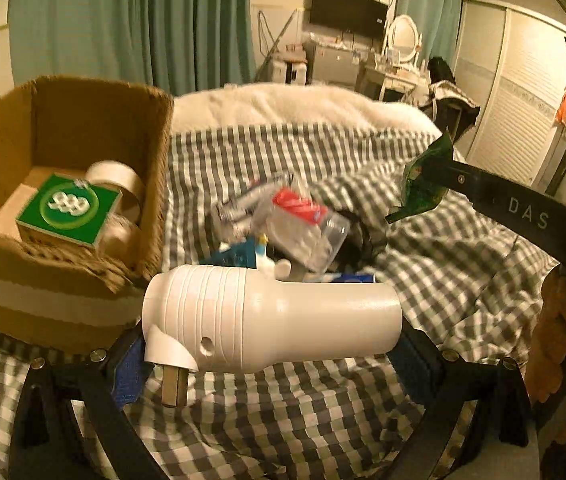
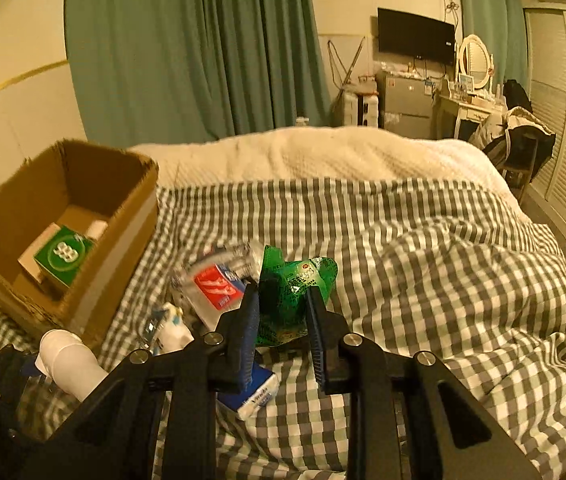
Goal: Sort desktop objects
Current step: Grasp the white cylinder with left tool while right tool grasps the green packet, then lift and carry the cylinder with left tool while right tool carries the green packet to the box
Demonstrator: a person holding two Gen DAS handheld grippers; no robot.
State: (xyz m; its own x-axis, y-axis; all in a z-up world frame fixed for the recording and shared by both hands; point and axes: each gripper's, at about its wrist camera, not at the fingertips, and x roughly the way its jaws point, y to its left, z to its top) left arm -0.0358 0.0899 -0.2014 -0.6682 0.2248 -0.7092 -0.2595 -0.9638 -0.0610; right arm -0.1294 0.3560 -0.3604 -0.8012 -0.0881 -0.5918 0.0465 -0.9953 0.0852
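My left gripper (image 1: 271,344) is shut on a white plastic plug-shaped device (image 1: 267,316), held crosswise above the checked bedcover, metal prongs pointing down. My right gripper (image 2: 283,292) is shut on a crumpled green wrapper (image 2: 295,300), lifted off the bed; the same green wrapper (image 1: 423,184) shows in the left wrist view at the tip of the right gripper's black finger. A pile of loose items (image 1: 283,224) lies on the bed: a clear packet with a red label (image 2: 215,288), a blue box, a small white bottle. The open cardboard box (image 1: 95,120) at left holds a green box (image 1: 69,210) and a tape roll.
The checked bedcover (image 2: 443,280) spreads to the right with folds, and a white blanket (image 2: 323,152) lies beyond it. The cardboard box (image 2: 83,208) stands at the bed's left side. A hand (image 1: 551,344) shows at the right edge of the left wrist view.
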